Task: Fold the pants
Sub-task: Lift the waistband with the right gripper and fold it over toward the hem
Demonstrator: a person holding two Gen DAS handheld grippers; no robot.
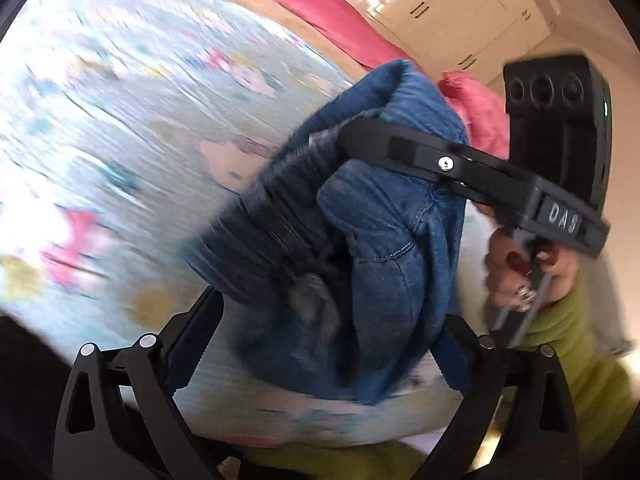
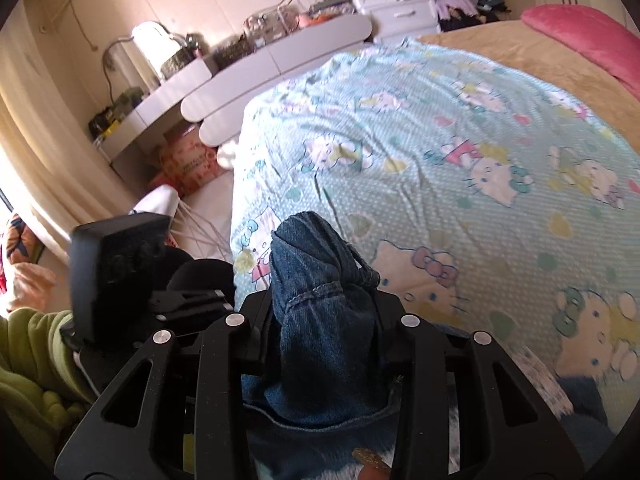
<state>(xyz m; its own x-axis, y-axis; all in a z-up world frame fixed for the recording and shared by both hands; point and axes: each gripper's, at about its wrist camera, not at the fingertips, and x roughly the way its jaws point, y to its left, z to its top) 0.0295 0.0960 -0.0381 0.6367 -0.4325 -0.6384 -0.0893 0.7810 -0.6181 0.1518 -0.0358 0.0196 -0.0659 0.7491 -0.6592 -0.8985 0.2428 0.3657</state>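
**Jeans bunched in the air, folding barely begun**

While the blue denim jeans [image 2: 320, 300] hang as a crumpled bundle above the bed, no clean fold shows. Right gripper [image 2: 324, 320]: jaws clamped on a wad of the denim. Left gripper [image 1: 320, 340]: jaws spread wide, cloth lying between them but not pinched. Beneath, the cartoon-cat print sheet [image 2: 440, 140] is bare of any laid-out garment; a pink pillow [image 2: 580, 36] lies at the far end. Judgement: jeans not yet spread flat; laying out and every fold remain.
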